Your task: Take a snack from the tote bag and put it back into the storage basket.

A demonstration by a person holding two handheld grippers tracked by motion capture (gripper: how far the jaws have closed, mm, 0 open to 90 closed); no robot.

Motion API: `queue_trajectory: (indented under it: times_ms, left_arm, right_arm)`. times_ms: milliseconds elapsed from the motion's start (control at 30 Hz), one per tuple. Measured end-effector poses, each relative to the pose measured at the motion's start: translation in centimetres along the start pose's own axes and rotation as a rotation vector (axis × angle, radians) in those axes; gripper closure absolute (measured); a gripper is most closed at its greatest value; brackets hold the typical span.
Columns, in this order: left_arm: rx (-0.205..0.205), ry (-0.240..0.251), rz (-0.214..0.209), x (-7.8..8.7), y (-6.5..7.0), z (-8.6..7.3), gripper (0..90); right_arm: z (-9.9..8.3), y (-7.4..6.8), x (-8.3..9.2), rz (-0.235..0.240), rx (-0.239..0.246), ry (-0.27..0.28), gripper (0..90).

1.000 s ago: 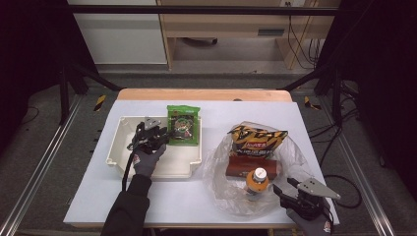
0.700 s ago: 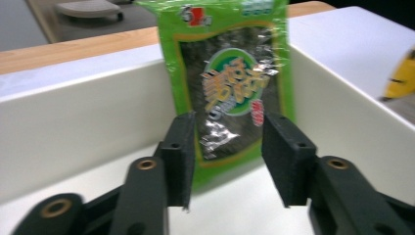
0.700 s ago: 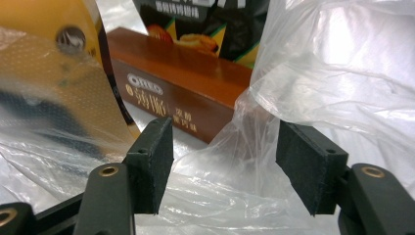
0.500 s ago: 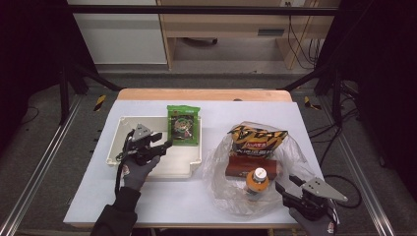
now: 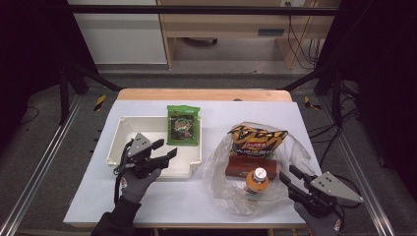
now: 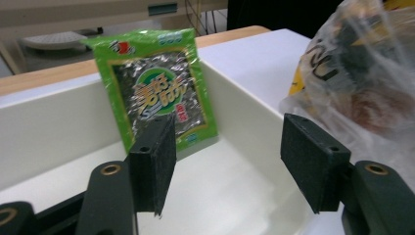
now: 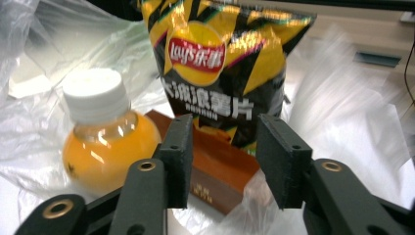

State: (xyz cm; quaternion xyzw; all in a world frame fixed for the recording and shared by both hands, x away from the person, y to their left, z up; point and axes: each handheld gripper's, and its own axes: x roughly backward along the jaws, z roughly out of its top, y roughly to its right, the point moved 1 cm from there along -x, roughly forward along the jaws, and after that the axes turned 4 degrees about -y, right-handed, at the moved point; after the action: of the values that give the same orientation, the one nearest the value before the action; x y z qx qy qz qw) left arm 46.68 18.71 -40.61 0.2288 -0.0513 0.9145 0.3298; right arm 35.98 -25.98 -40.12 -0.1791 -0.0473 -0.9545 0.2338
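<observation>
1. The flat green foil seaweed packet (image 5: 183,125), centre-left in the high view, leans on the white plastic tray (image 5: 114,147)'s far wall: light, crinkly, best pinched at an edge.
2. The left gripper (image 5: 166,150) has just been opening, nothing between its jaws.
3. The right gripper (image 5: 291,176), lower right, has just been closing, jaws apart and empty, beside the clear plastic bag (image 5: 219,169).

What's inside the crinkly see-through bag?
Inside the clear plastic bag are a yellow-and-black chip bag, a brown box and an orange drink bottle. The chip bag hides the box's far part.
</observation>
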Motion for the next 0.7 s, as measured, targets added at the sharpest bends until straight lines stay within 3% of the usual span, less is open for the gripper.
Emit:
queue_trajectory:
  times_ms: [233, 433, 567, 700]
  left_arm:
    - [-0.024, 0.032, -0.028, 0.5, 1.5, 0.8, 33.4]
    - [-0.055, 0.06, -0.057, 1.2, 3.6, 2.1, 33.6]
    - [-0.078, 0.101, -0.075, 1.7, 4.8, 3.5, 34.1]
    - [-0.093, 0.12, -0.096, 1.5, 5.9, 5.0, 34.9]
  right_arm:
    - [1.6, 0.3, -0.5, -0.013, 0.007, 0.012, 59.7]
    - [3.0, 0.9, -1.3, -0.038, 0.011, 0.026, 50.0]
    - [4.0, 1.8, -1.7, -0.047, -0.013, 0.043, 41.3]
    - [4.4, 2.2, -2.0, -0.059, -0.013, 0.04, 39.9]
